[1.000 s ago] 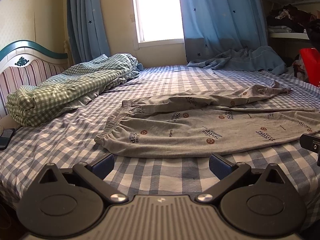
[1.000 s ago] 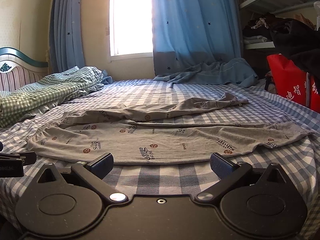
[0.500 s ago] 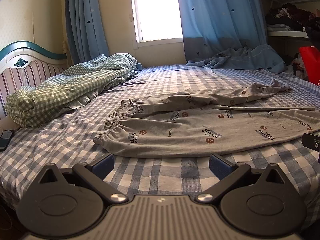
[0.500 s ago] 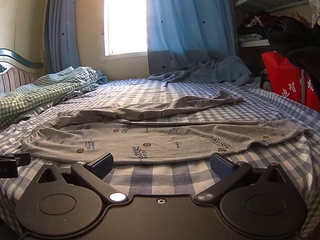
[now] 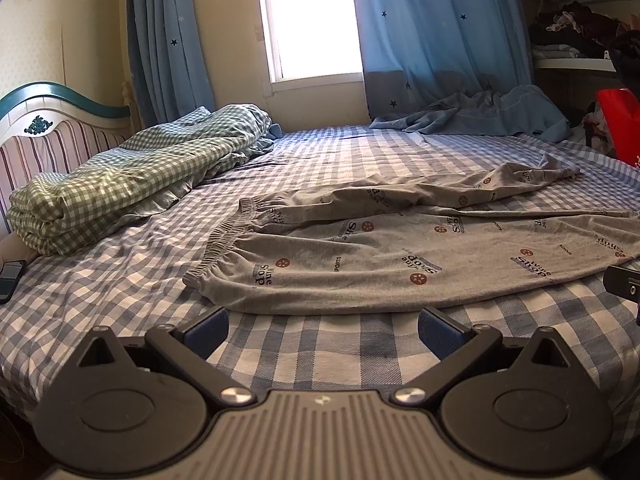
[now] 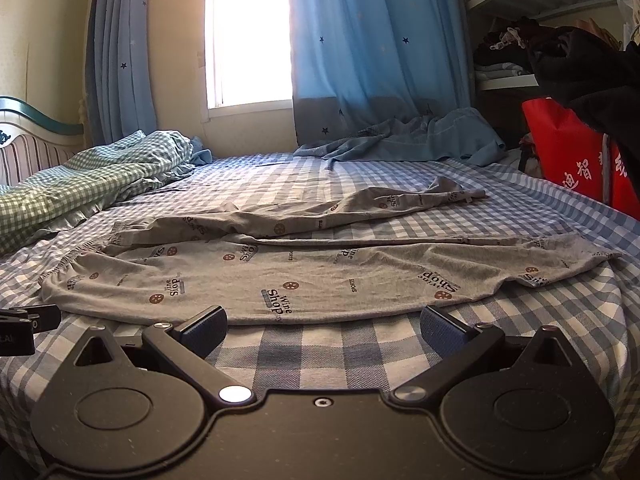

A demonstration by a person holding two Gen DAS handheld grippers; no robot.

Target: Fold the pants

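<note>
While nothing is gripped yet, the bed [image 5: 320, 344], covered in a blue checked sheet, carries everything; all places below are relative to the pants. Grey printed pants [image 5: 400, 256] lie spread flat across the near part of the bed, waistband [image 5: 224, 240] toward the headboard end, near leg smooth, far leg [image 6: 360, 204] rumpled and angled away from it, so probably laid out ready for a first fold, legs not yet stacked. Green checked quilt [image 5: 120, 184] is bunched beyond the waistband end, well apart, likely pushed aside for working room. Blue cloth [image 6: 420, 140] sits heaped past the far leg under the curtain. Red bag [image 6: 572, 160] stands off the cuff end, beside the bed. Phone [image 5: 10, 276] lies out past the waistband end at the bed edge. Left gripper [image 5: 322, 326] hovers just short of the near hem by the waistband end, jaws wide apart, empty. Right gripper [image 6: 322, 326] hovers likewise by the mid-leg hem, jaws wide apart, empty. Judged step: approach, before grasping.
</note>
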